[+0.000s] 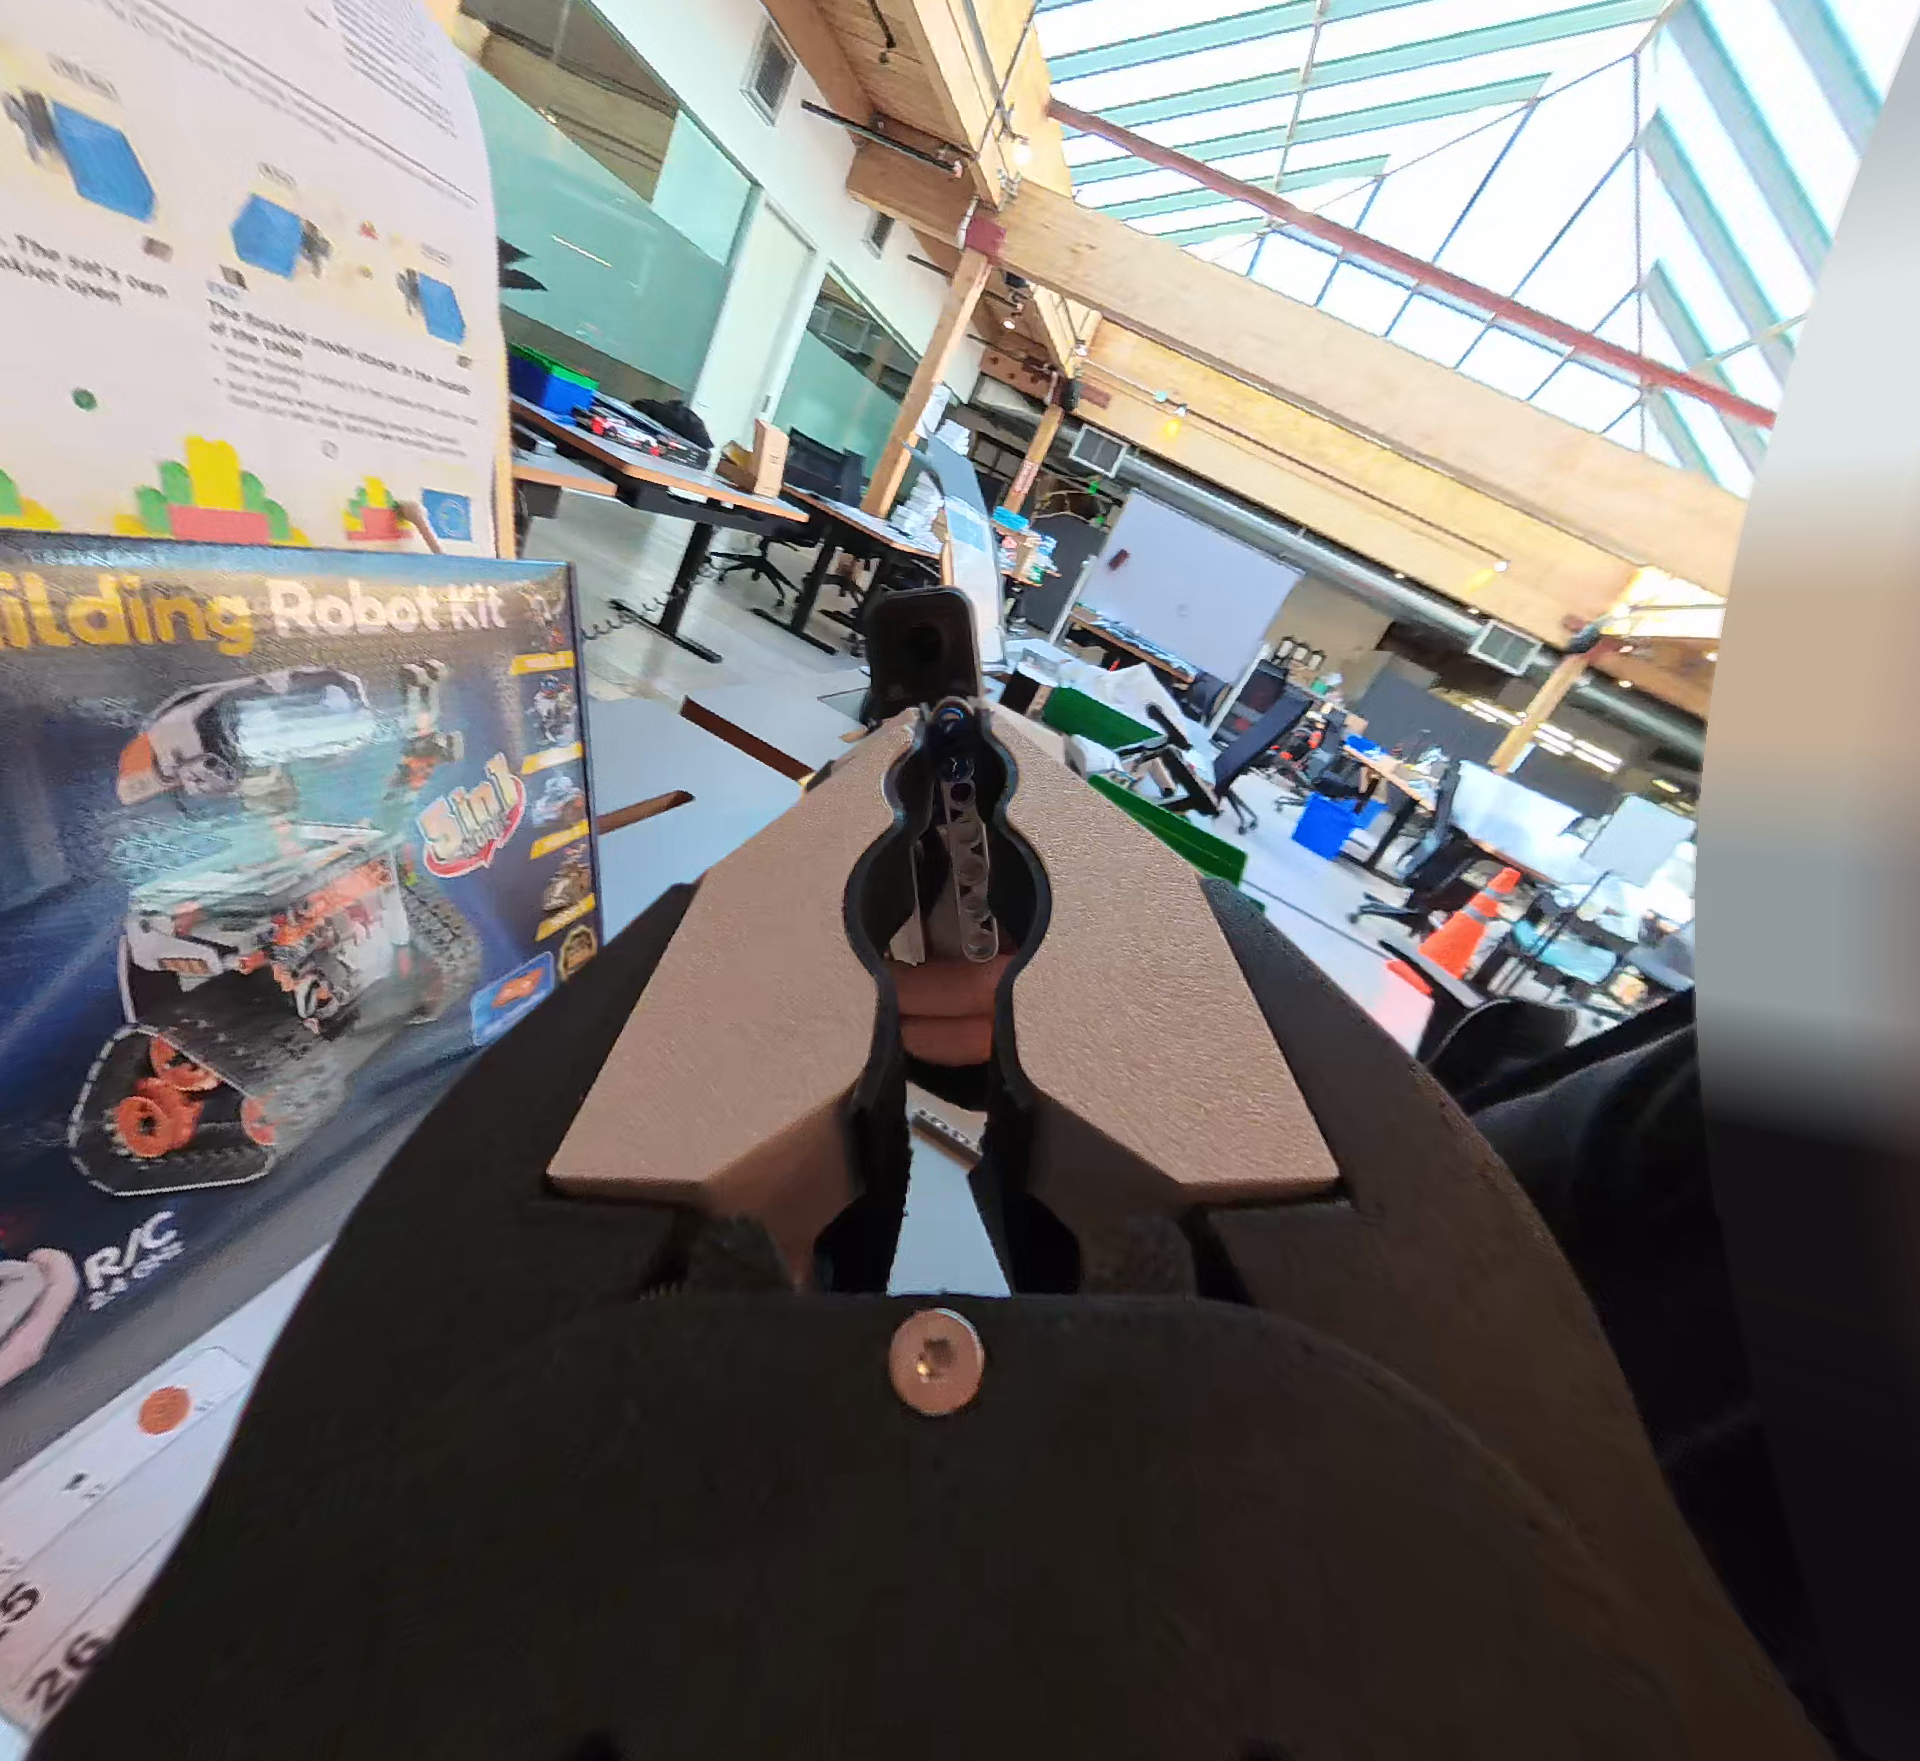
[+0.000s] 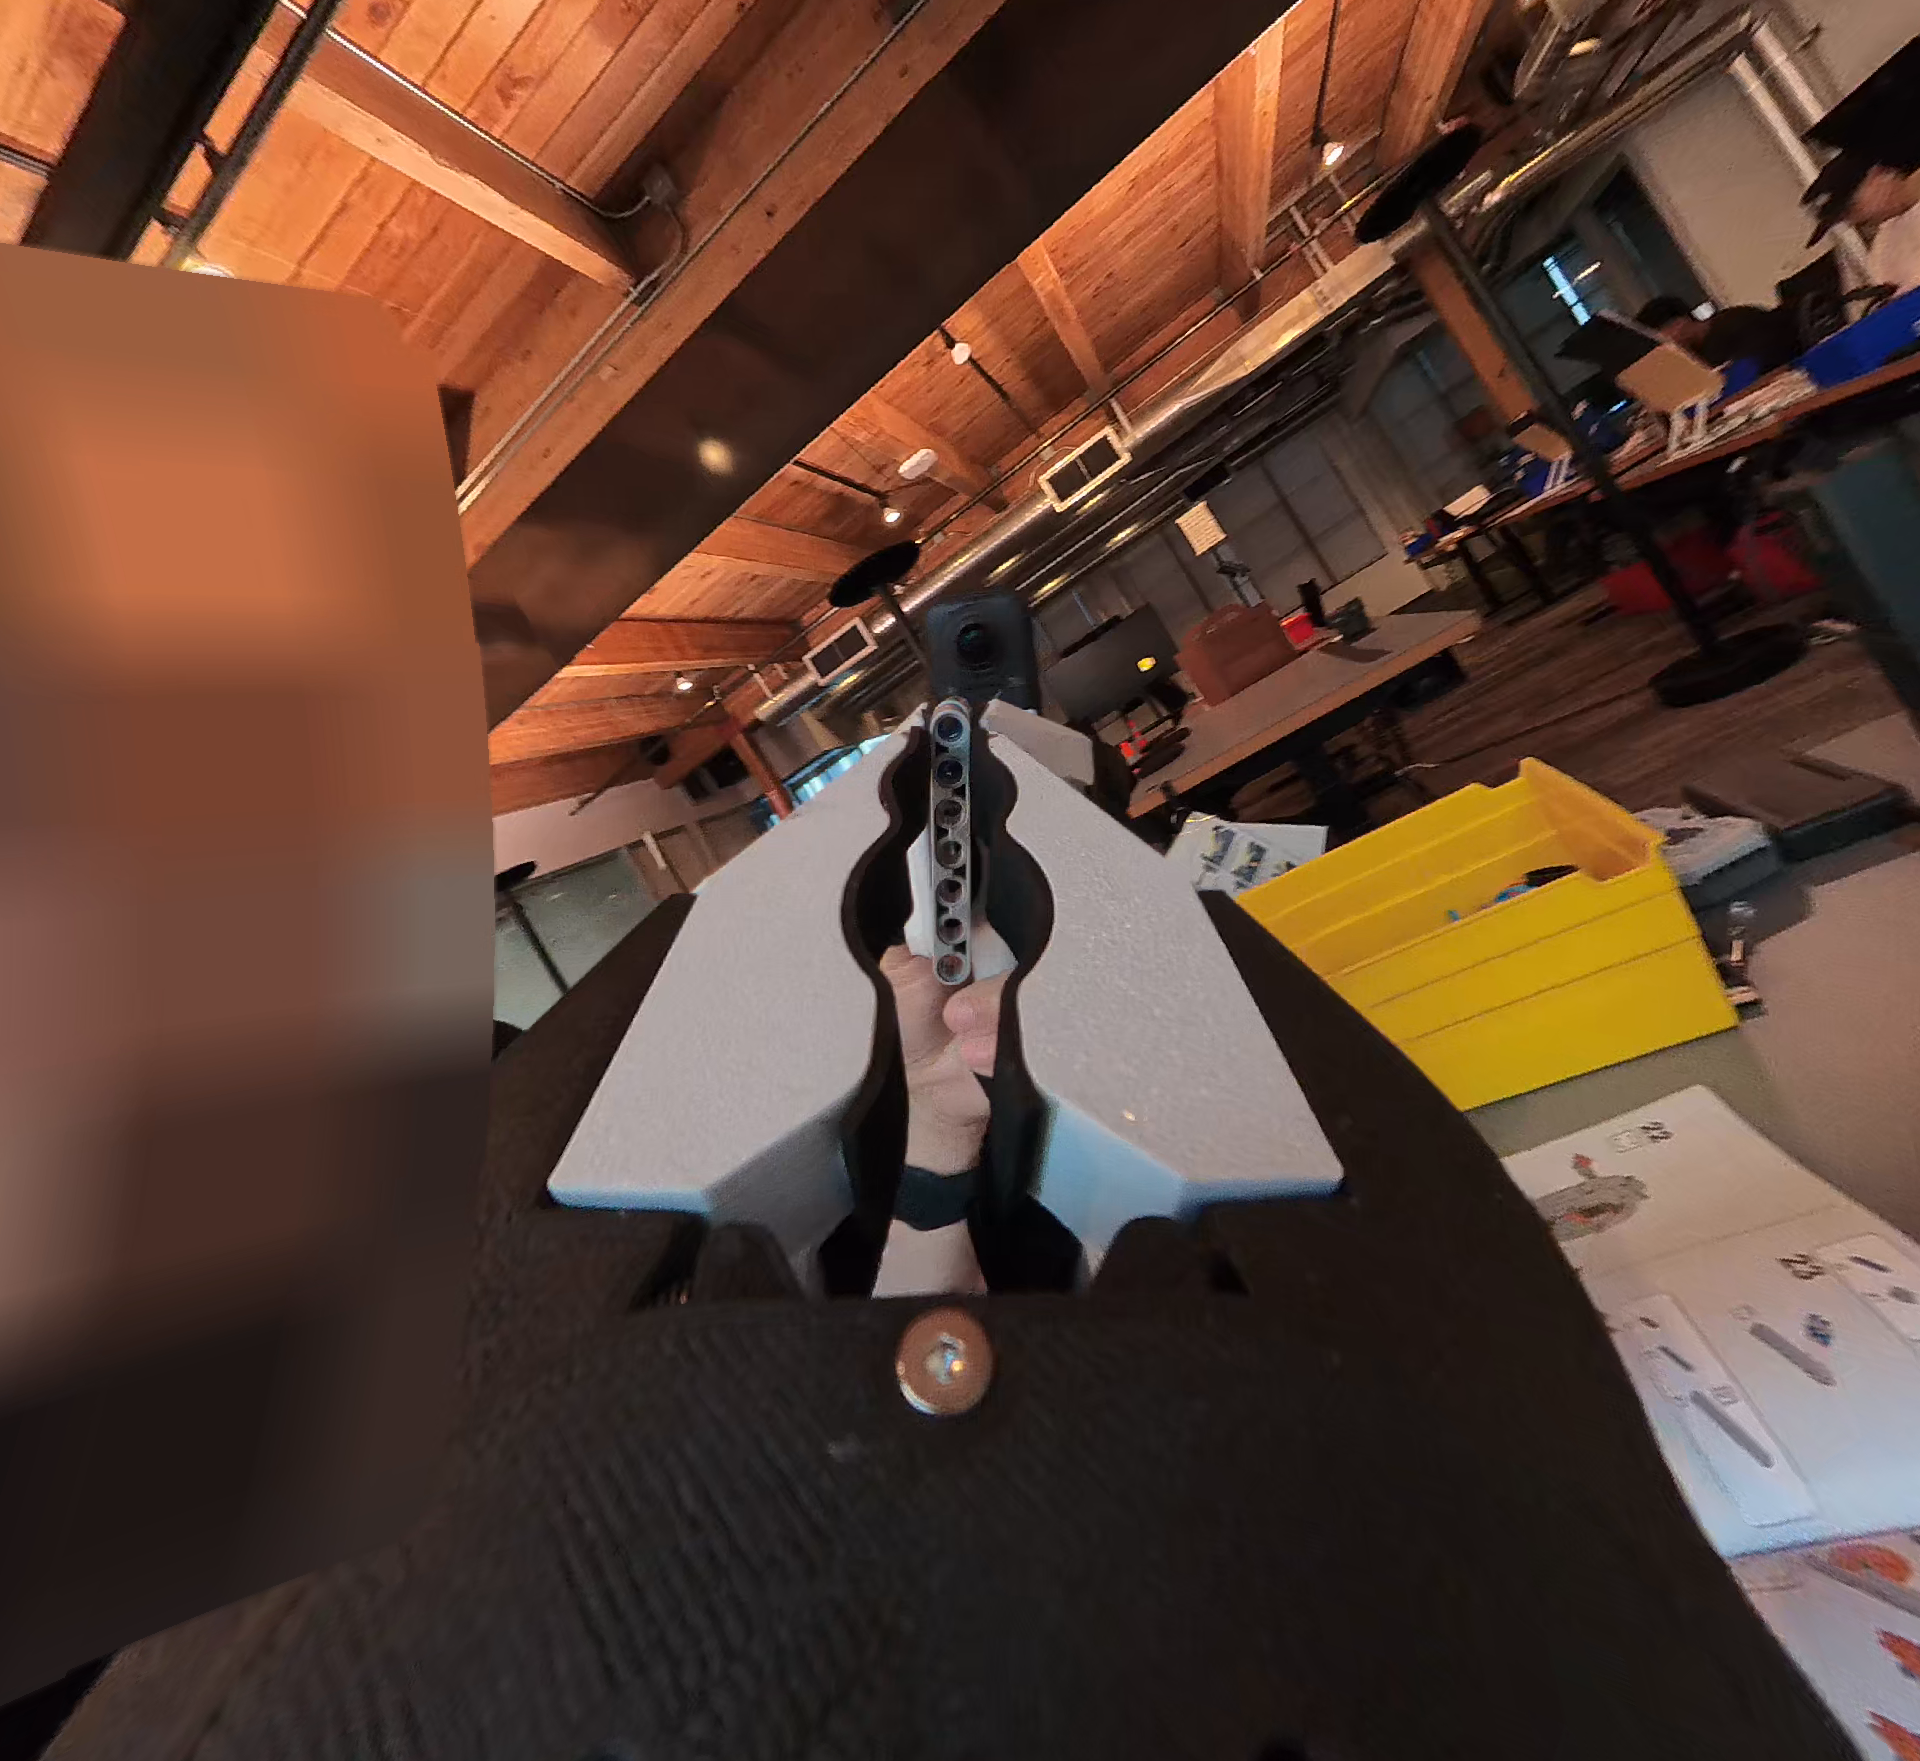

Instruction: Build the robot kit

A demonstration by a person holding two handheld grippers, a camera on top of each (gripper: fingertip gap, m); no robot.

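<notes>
My left gripper [image 1: 951,722], with tan fingers, is shut on a thin grey beam with holes [image 1: 964,854]; a small blue pin [image 1: 951,724] shows at the beam's far end by the fingertips. My right gripper [image 2: 951,724], with pale grey fingers, is shut on a grey holed beam [image 2: 949,844] with a white part [image 2: 920,890] behind it. The two grippers are raised and face each other: each view shows the other's black camera just past the tips, in the left wrist view [image 1: 920,646] and the right wrist view [image 2: 977,641]. A hand [image 2: 951,1036] shows through the finger gap. I cannot tell whether both hold the same beam.
A dark blue robot kit box [image 1: 281,828] and a printed instruction sheet [image 1: 239,205] stand close on the left. A yellow bin [image 2: 1507,922] and an open instruction booklet [image 2: 1745,1348] lie on the table to the right. Desks, chairs and an orange cone [image 1: 1470,922] are farther off. My left and right fingertips are right by each other.
</notes>
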